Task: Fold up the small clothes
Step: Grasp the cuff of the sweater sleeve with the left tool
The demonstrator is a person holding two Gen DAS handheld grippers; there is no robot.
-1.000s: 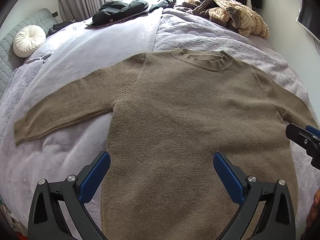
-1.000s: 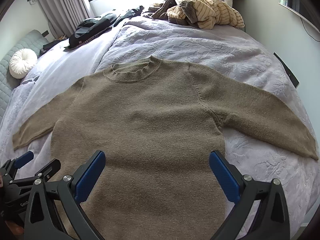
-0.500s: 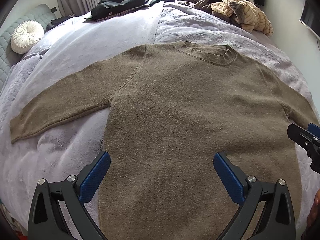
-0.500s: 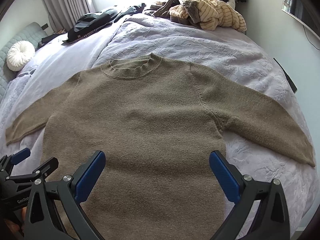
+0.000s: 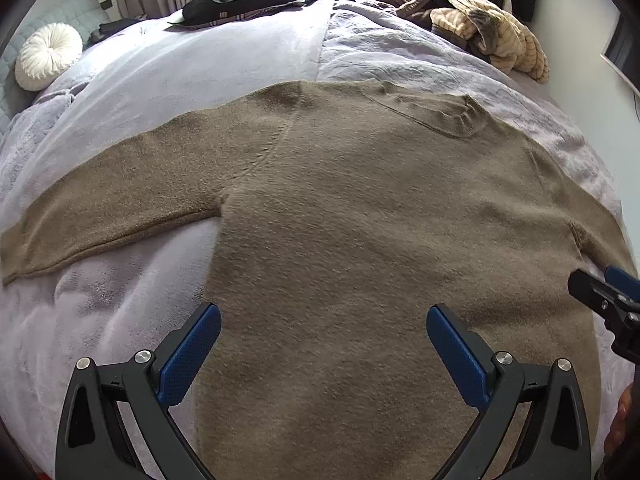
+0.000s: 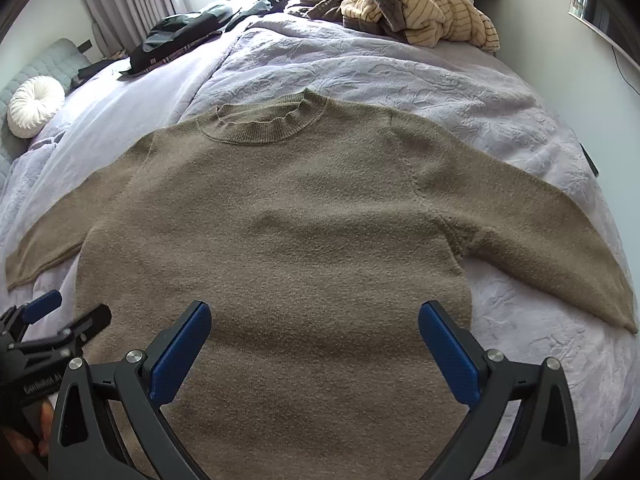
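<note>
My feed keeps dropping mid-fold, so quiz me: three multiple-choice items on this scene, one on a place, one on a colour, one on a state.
1. Where does the round cushion lie?
A. on the sweater
B. far left, by the headboard
C. on the striped pile

2. What colour is the sweater?
A. olive-brown
B. navy
C. white

3. How do the left gripper and right gripper stand?
A. both shut on a sleeve
B. one open, one shut
C. both open, holding nothing

Answers:
1 B: the cushion sits at the far left edge of the bed, clear of the sweater.
2 A: the knit is olive-brown in both views.
3 C: each pair of blue pads stands wide apart over the sweater's lower body, with no cloth between them.
</note>
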